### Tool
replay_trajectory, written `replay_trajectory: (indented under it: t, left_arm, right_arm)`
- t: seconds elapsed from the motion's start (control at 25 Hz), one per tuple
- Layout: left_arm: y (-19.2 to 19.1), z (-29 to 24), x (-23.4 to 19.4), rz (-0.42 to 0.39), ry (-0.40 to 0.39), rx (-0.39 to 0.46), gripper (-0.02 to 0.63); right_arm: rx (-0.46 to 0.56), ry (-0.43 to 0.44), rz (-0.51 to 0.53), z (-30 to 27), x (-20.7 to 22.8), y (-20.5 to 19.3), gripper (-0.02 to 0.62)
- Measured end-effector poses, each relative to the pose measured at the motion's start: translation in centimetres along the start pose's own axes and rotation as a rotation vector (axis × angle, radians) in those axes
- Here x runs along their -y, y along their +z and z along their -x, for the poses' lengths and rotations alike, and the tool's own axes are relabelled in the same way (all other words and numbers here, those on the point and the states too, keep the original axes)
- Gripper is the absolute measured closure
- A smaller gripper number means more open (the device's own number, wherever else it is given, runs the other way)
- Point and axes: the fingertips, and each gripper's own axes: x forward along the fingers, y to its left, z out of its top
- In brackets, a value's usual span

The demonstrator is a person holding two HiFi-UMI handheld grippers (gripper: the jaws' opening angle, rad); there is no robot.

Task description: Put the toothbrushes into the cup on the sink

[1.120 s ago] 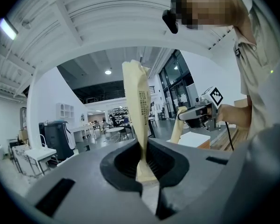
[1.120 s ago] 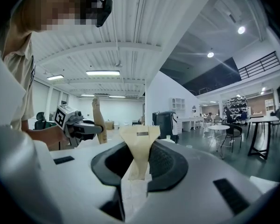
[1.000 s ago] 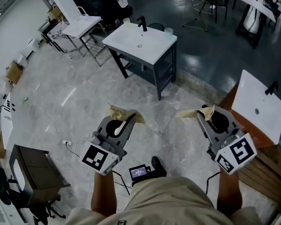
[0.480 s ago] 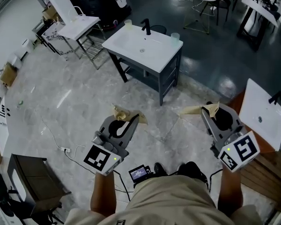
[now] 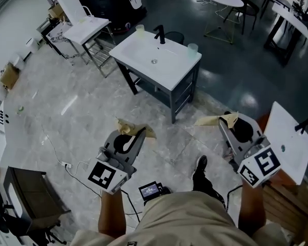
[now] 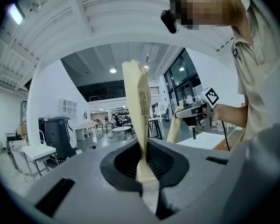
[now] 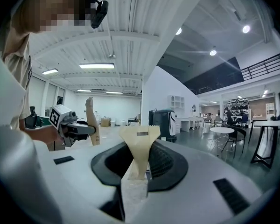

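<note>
Although dark print runs down the tan paper toothbrush packet (image 6: 139, 101) pinched in the closed left claw (image 6: 147, 171), it is too small to be read. A second packet (image 7: 139, 146), flat and flared, is gripped by the right claw (image 7: 136, 174). Both are held crosswise, well apart from the white sink (image 5: 159, 55) and its cup (image 5: 193, 48).

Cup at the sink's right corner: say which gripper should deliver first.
Right, probably. The right gripper, shut on its paper packet, is nearer that cup than the left gripper; both are short of the sink.
</note>
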Motion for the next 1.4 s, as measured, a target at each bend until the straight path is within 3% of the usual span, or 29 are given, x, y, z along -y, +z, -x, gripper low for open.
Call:
replay_trajectory:
  t: [0.32,0.56,1.0,1.4]
  left_arm:
    - [0.9,-14.9,-0.7,-0.028,0.022,-0.035,0.575]
    - [2.2,-24.1,-1.1,-0.036,0.050,-0.043,0.575]
    - [2.4,-30.4,-3.8,-0.041,0.096,-0.075,0.575]
    - [-0.1,-34.8,-11.7,-0.018,0.071,-0.070,0.575]
  right_arm:
    - [0.006,0.046,-0.027,-2.6,14.2,-1.5,0.512]
    - [0.007,0.116,-0.034,-5.3,22.2,-2.3,0.512]
    - [0.014,0.167,-0.053,-9.4,28.8,-2.6,0.512]
    - [0.003,0.118,-0.056,-17.3,32.2,-2.7,0.512]
